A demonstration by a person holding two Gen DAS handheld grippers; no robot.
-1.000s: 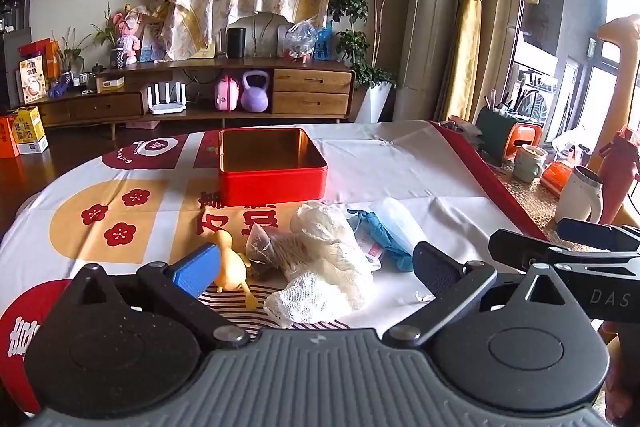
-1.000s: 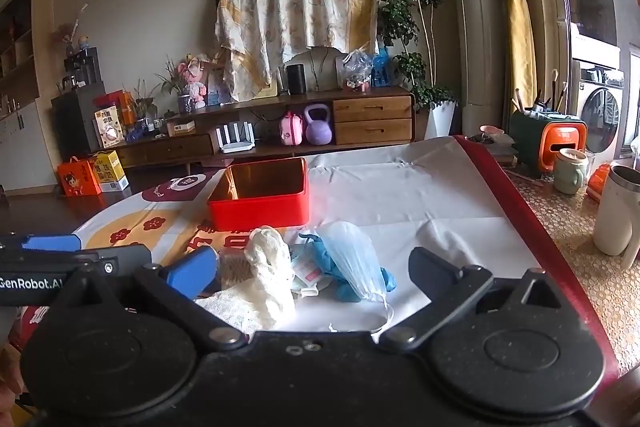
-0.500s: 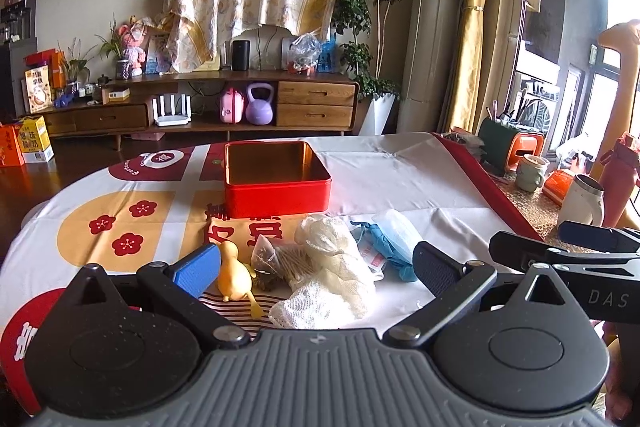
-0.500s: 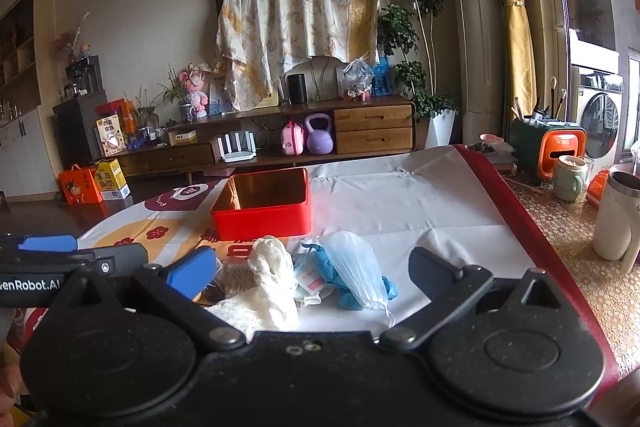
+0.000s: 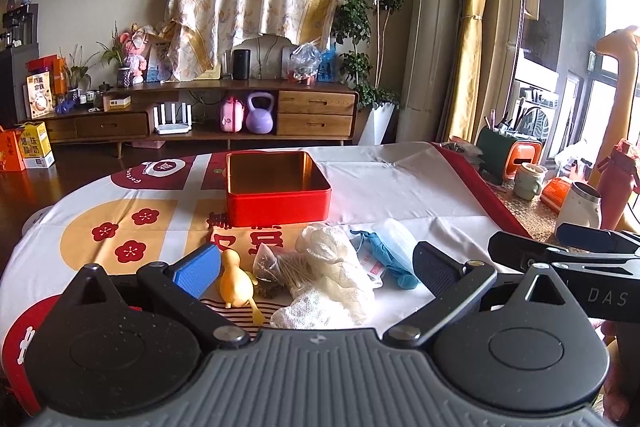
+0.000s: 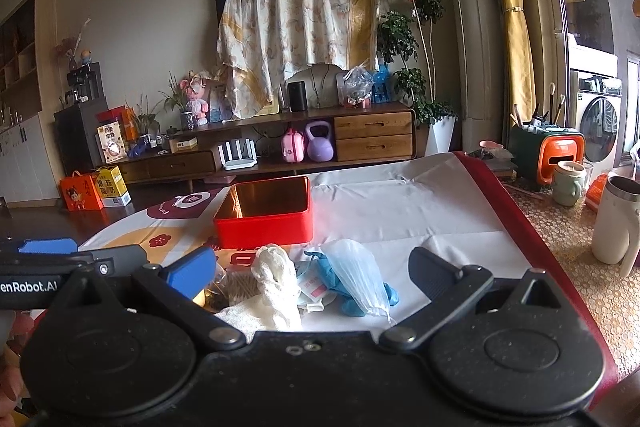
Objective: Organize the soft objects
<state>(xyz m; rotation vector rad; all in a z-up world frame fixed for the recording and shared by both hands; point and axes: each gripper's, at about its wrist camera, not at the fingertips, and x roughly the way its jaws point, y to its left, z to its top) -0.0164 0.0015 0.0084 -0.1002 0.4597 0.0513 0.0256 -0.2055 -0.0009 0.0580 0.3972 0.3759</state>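
A pile of soft things lies on the tablecloth before both grippers: a yellow rubber duck (image 5: pixel 236 281), a clear bag of brown bits (image 5: pixel 280 269), white gauze cloth (image 5: pixel 334 267) (image 6: pixel 276 281), a blue glove (image 5: pixel 386 257) (image 6: pixel 340 281) and a pale blue face mask (image 6: pixel 360 277). An open, empty red tin (image 5: pixel 278 187) (image 6: pixel 264 215) stands behind the pile. My left gripper (image 5: pixel 318 265) is open and empty above the pile's near side. My right gripper (image 6: pixel 312 277) is open and empty, to the right of the left one.
A white mug (image 6: pixel 616 221) and a green cup (image 6: pixel 570 183) stand on the side surface to the right, past the table's red edge (image 6: pixel 520 211). A wooden sideboard (image 5: pixel 200 111) with clutter stands against the far wall.
Both grippers have tilted or risen a little, so the pile and tin sit slightly lower in view. Nothing on the table has moved.
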